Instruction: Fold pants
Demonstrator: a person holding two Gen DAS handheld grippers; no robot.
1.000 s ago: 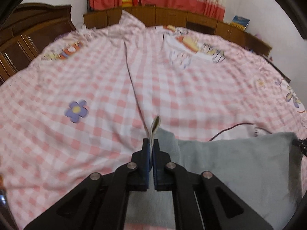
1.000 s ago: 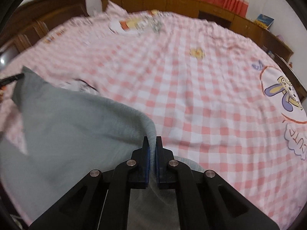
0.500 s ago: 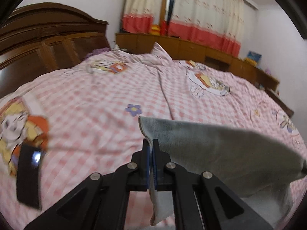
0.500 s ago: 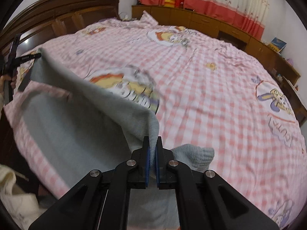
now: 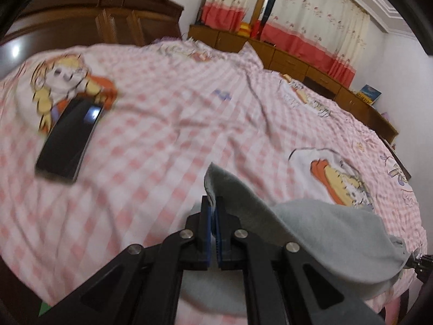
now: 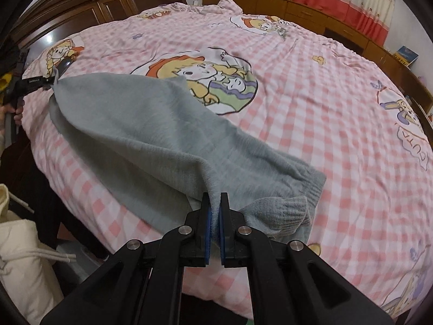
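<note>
Grey fleece pants (image 6: 151,135) hang stretched above the near edge of the pink checked bed (image 6: 311,108). My right gripper (image 6: 215,199) is shut on a fold of the grey cloth beside the ribbed cuffs (image 6: 284,214), which rest on the bedspread. At the far left of the right wrist view, my left gripper (image 6: 51,81) pinches the other corner of the pants. In the left wrist view that gripper (image 5: 215,203) is shut on a grey corner, and the pants (image 5: 324,238) trail off to the right.
A black phone (image 5: 69,139) lies on the bed (image 5: 162,135), left of the left gripper. A dark wooden headboard (image 6: 108,2) stands behind. Wooden cabinets (image 6: 311,13) and red-trimmed curtains (image 5: 297,21) line the far wall. A cream garment (image 6: 19,257) is at lower left.
Both grippers have drawn back toward the near edge of the bed, dragging the grey pants along. The cloth now hangs taut between them. The phone has come into the left wrist view.
</note>
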